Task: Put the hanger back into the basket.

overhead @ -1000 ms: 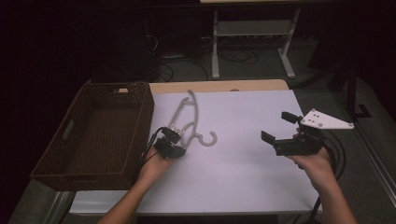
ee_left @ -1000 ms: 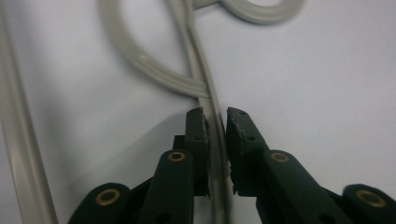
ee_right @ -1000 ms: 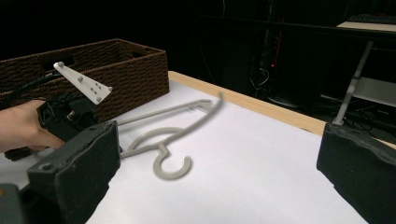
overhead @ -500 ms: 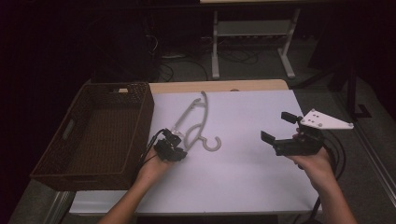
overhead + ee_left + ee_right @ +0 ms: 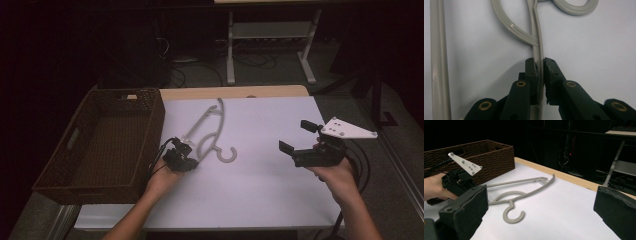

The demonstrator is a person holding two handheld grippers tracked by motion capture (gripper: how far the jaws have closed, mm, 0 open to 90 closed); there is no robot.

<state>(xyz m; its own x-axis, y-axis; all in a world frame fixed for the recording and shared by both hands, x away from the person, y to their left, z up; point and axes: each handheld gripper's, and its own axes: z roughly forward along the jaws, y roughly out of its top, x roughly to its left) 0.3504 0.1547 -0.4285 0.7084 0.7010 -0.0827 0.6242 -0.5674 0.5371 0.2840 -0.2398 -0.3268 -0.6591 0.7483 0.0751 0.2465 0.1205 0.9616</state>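
On the white table [image 5: 260, 195] in a dark room, the left tool [image 5: 540, 72] clamps the grey hanger [image 5: 207, 131]; the right tool [image 5: 295, 136] gapes wide, empty.

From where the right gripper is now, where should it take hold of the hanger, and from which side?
Take the far curved arm of the hanger, coming from above, jaws across the thin bar. It lies flat on the table, and the left gripper already pinches the near end, while the right gripper is open.

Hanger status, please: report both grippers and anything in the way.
Left gripper shut on hanger arm. Right gripper open, empty, off to the side. Hanger on table; wicker basket beside it.
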